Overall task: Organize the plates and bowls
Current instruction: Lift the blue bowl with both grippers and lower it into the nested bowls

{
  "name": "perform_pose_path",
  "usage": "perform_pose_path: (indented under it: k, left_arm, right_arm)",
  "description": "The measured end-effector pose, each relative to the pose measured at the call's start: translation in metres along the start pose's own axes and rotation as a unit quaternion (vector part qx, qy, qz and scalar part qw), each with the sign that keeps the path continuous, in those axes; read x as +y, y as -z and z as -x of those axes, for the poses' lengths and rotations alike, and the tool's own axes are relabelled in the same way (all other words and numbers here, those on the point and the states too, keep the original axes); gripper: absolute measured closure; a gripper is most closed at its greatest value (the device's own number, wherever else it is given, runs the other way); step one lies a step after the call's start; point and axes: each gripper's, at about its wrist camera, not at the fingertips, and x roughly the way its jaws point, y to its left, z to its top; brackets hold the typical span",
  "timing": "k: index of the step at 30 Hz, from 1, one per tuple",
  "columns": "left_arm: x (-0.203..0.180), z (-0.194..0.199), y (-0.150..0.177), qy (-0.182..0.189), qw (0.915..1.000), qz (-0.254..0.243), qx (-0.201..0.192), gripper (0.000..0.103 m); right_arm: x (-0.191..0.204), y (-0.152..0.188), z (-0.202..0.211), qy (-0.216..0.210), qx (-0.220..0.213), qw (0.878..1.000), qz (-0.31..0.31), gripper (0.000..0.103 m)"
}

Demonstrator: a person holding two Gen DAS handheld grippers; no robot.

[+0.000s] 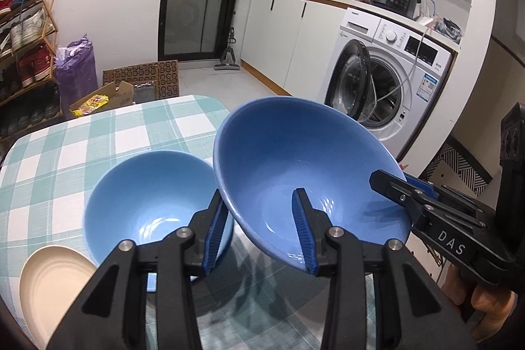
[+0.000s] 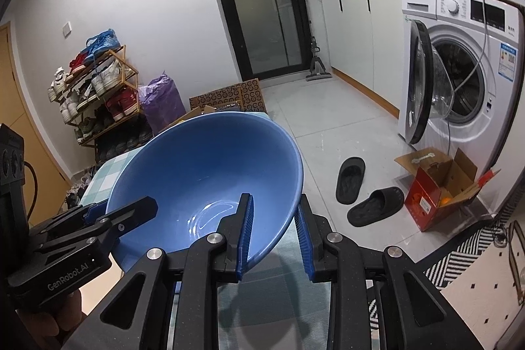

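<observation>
Large blue bowl (image 1: 295, 173) tilted above a checked table (image 1: 98, 133), its near rim clamped between left gripper (image 1: 262, 232) jaws, opposite rim clamped between right gripper (image 2: 274, 238) jaws, smaller blue bowl (image 1: 147, 199) just left of the left jaws, cream plate (image 1: 49, 281) further left.

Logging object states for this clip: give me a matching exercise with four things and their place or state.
Things:
1. large blue bowl
2. smaller blue bowl
3. cream plate
4. washing machine door

States:
A. swung open
B. resting on the checked tablecloth
C. tilted, lifted, rim gripped on both sides by the left gripper and right gripper
D. lying at the table's near left edge

Pairs: 1-C, 2-B, 3-D, 4-A
</observation>
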Motion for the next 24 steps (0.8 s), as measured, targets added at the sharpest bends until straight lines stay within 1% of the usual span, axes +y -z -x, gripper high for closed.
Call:
perform_pose_path:
  k: [13,24]
  left_arm:
    - [0.032,0.022,0.002,-0.007,0.9996,0.023,-0.018,0.064]
    - [0.057,0.039,0.001,-0.015,0.9985,0.041,-0.033,0.064]
  right_arm:
    - [0.045,-0.005,0.005,-0.010,-0.004,1.000,0.028,0.076]
    - [0.076,-0.010,0.000,-0.021,-0.001,0.999,0.047,0.076]
